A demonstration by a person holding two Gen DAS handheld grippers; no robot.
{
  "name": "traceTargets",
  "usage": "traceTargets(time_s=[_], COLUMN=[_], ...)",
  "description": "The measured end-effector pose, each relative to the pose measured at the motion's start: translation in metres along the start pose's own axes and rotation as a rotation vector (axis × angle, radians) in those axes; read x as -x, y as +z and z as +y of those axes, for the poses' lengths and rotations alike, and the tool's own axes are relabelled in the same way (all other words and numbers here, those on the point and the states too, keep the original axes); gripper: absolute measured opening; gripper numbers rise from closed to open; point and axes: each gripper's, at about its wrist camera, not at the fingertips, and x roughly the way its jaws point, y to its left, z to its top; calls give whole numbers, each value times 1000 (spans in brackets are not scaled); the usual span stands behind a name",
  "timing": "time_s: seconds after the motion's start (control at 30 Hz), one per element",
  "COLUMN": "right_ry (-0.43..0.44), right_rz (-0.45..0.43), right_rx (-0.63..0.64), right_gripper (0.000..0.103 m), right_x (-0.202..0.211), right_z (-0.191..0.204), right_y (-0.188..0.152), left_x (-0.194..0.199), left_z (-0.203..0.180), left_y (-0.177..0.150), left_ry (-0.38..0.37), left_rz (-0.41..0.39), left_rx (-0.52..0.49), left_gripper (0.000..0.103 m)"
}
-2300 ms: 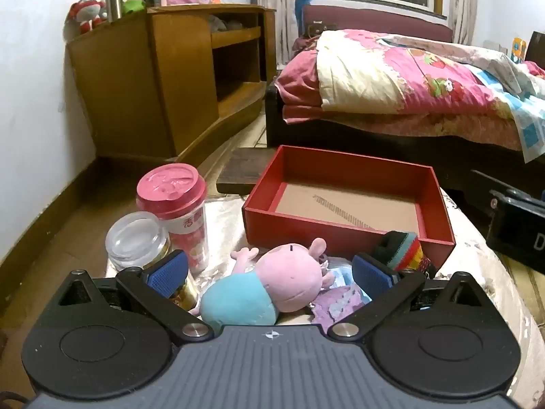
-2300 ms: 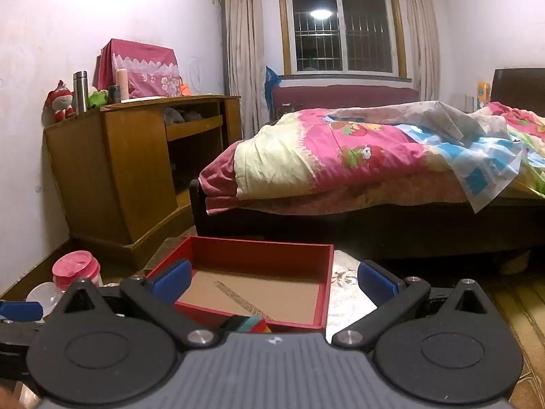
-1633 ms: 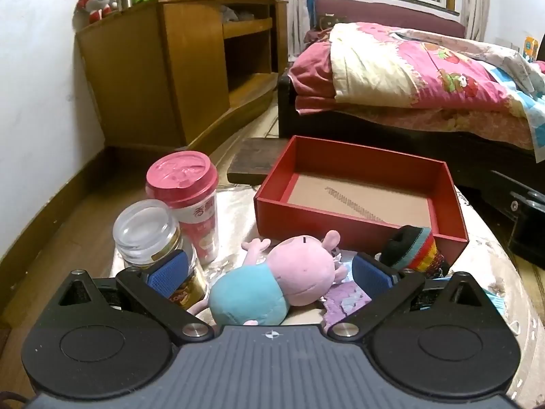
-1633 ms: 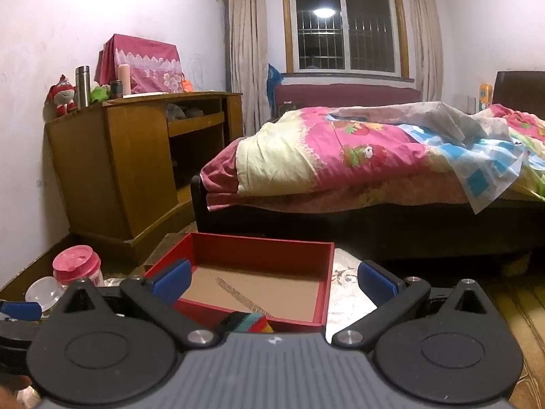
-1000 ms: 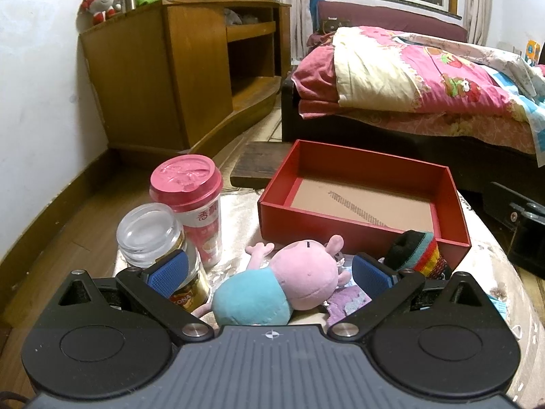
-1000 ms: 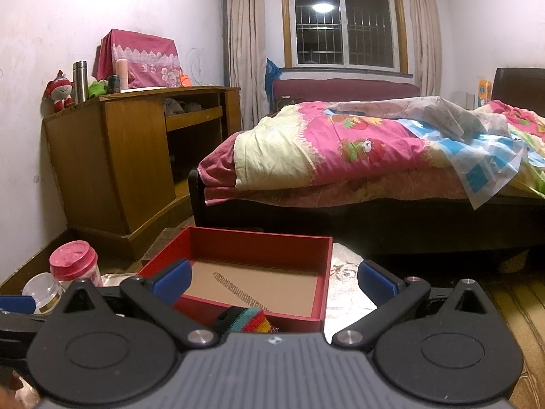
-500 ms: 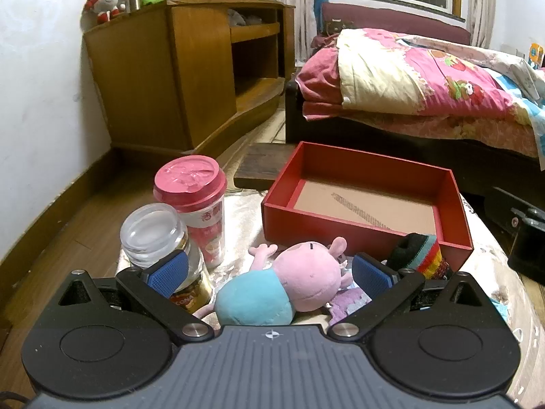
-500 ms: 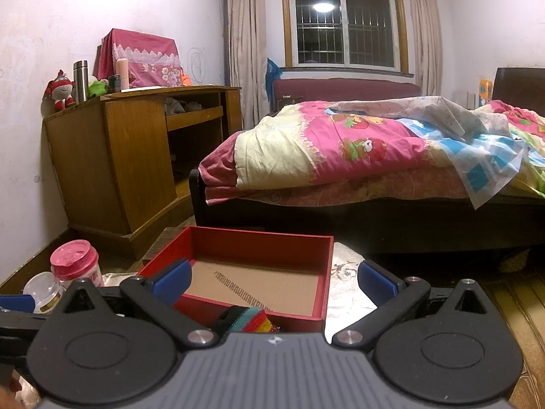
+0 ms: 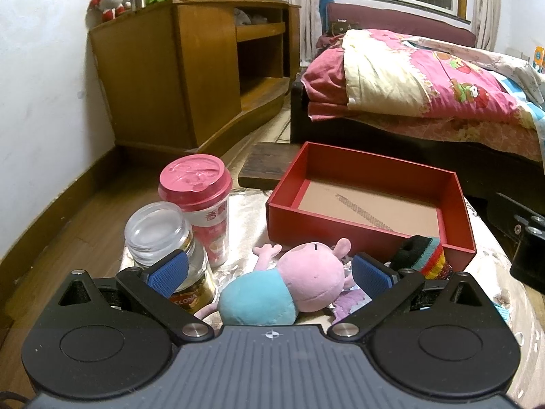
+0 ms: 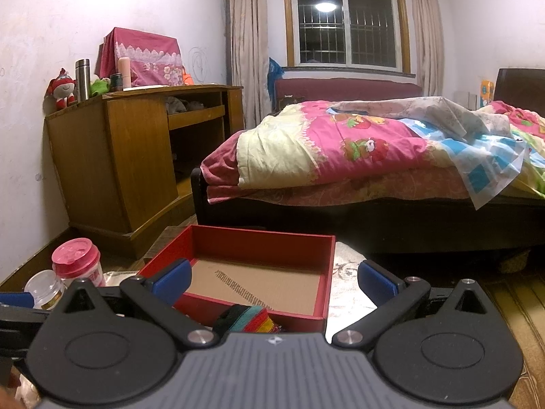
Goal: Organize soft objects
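My left gripper (image 9: 269, 271) hangs released over the pig plush (image 9: 286, 286), which lies on the surface just before the red box (image 9: 369, 238). Its left finger sits near the glass jar (image 9: 163, 238), so closing carelessly could topple it. My right gripper (image 10: 272, 281) is released too.

Each gripper, left gripper (image 9: 269, 274) and right gripper (image 10: 272, 283), is built of black plastic: ribbed grey body, round discs, silver screws, blue textured fingertip pads (image 9: 166, 272).
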Motion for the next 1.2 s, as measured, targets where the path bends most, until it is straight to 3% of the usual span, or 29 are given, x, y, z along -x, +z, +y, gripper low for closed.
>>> traceTargets(time_s=[1.2], right_ry=[-4], right_rz=[65], right_rx=[17], right_gripper=[84], right_x=[-10], right_z=[8], right_y=[-9], left_x=[3], left_z=[-1], left_y=[1], left_ry=[0], left_rz=[-1], left_rx=[24], left_gripper=[97])
